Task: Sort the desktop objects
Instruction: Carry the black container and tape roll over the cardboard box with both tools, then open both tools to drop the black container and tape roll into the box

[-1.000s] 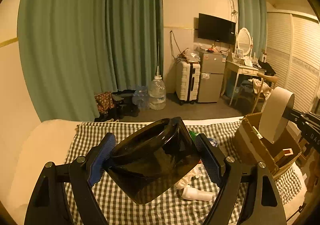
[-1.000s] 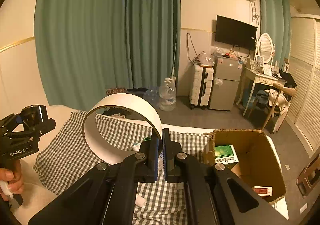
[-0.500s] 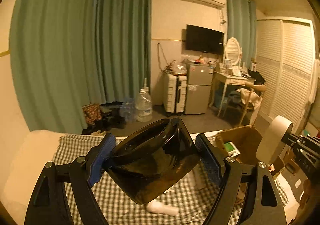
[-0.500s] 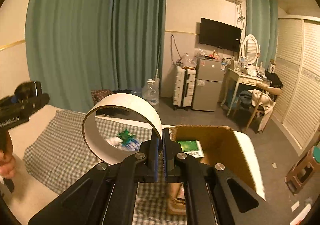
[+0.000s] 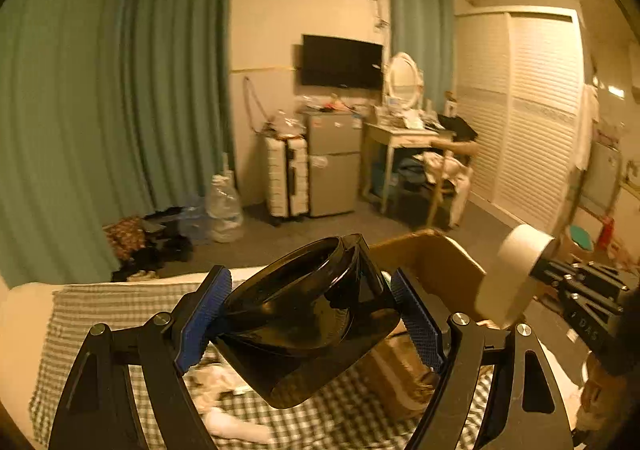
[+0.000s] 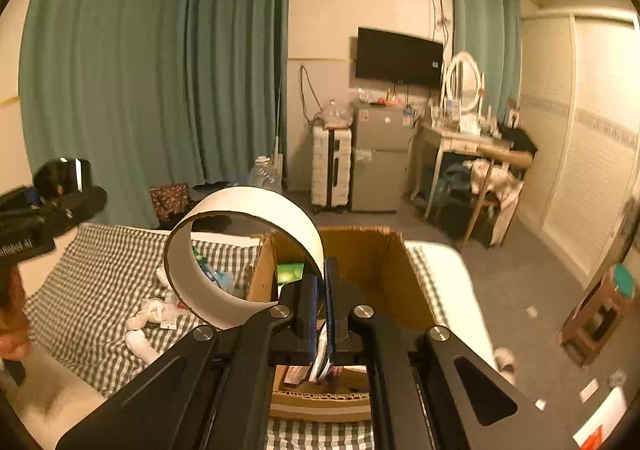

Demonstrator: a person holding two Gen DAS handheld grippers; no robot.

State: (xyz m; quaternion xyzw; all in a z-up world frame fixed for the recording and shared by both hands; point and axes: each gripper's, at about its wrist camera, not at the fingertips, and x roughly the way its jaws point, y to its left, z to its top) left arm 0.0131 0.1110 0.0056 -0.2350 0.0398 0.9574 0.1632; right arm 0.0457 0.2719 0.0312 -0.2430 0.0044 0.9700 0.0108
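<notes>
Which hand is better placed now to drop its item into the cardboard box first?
Probably the right. The right gripper holds the white ring directly above the cardboard box. The left gripper, holding the black container, has the box ahead to its right.

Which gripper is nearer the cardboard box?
Right. The right gripper, shut on a white tape ring, hangs over the cardboard box; the left gripper, holding a black container, is beside it.
</notes>
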